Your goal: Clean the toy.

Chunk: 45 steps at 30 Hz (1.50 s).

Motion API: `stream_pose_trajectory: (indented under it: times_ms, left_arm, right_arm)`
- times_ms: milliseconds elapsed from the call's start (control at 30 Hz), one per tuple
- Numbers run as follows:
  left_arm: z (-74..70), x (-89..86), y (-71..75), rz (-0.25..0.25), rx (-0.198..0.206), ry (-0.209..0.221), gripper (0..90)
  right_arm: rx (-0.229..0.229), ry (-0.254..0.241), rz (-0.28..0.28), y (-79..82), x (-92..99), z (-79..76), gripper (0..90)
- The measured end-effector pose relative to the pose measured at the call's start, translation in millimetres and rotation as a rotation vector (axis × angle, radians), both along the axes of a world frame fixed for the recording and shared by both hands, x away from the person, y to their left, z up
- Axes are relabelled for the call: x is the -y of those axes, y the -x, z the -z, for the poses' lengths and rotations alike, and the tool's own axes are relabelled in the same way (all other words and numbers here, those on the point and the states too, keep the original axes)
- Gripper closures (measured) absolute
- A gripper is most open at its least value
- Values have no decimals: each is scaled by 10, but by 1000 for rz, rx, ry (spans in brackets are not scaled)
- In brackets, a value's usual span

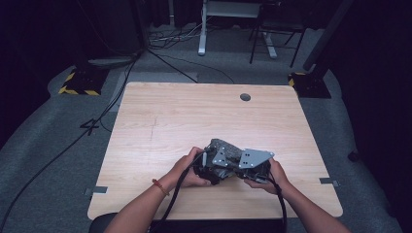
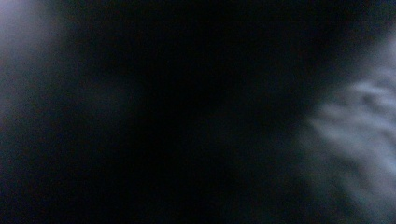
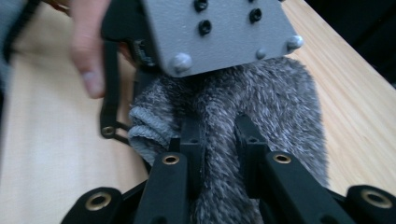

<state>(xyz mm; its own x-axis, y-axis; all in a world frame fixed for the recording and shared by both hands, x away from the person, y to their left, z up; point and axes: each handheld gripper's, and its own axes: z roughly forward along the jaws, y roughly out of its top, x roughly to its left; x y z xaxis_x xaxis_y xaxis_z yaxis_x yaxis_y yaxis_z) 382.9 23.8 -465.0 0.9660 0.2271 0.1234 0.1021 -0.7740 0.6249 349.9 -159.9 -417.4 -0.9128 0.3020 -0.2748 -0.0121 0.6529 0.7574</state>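
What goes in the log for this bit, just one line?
item: fuzzy grey sock | right tongs: shut on sock | left tongs: shut on sock | place: wooden table, near edge

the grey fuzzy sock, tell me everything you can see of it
The grey fuzzy sock looks like soft, flecked grey and white pile with a smoother ribbed cuff folded at one end. It is bunched up, lying low over the wooden table near its front edge. The right gripper pinches a fold of it between its black jaws, and the left gripper meets it from the other side, its grey plate lying over the sock.
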Motion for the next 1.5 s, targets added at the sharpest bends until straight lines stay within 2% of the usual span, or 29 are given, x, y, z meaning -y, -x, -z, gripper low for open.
stream_pose_trajectory:
  times_ms: [100,200,333,400,500,700,833,1033,1133,1233,1333,1433,1500]
  left_arm:
    - [-11,-16,1,3,2,-6,342]
    - [-16,-23,12,10,6,-12,342]
    - [-33,-42,18,11,9,-5,342]
    - [-79,-75,23,6,14,23,341]
    - [-108,-100,21,0,14,40,342]
    - [-141,-147,19,-6,6,78,341]
    - [-159,-146,41,4,10,94,341]
    - [-162,-132,50,10,4,112,340]
    - [-148,-118,55,12,4,102,337]
    - [-106,-71,71,16,12,64,334]
    - [-73,-38,72,27,15,50,332]
    - [-55,-9,84,29,28,39,332]
    - [-56,-10,77,33,23,39,332]
  right_arm:
    - [20,10,56,-91,10,26,773]
    - [-18,-13,90,-199,116,49,772]
    - [-29,-4,125,-246,255,74,773]
    - [-45,-5,140,-265,337,98,772]
    - [-78,-11,161,-305,437,136,772]
    - [-110,-14,167,-372,470,190,773]
    - [-146,-60,125,-368,457,208,773]
    - [-147,-119,94,-294,436,142,775]
    - [-139,-132,84,-260,426,117,776]
    - [-144,-173,43,-214,406,70,776]
    - [-130,-156,16,-151,337,37,776]
    - [-143,-168,-2,-137,308,40,776]
    - [-133,-162,-5,-129,296,39,776]
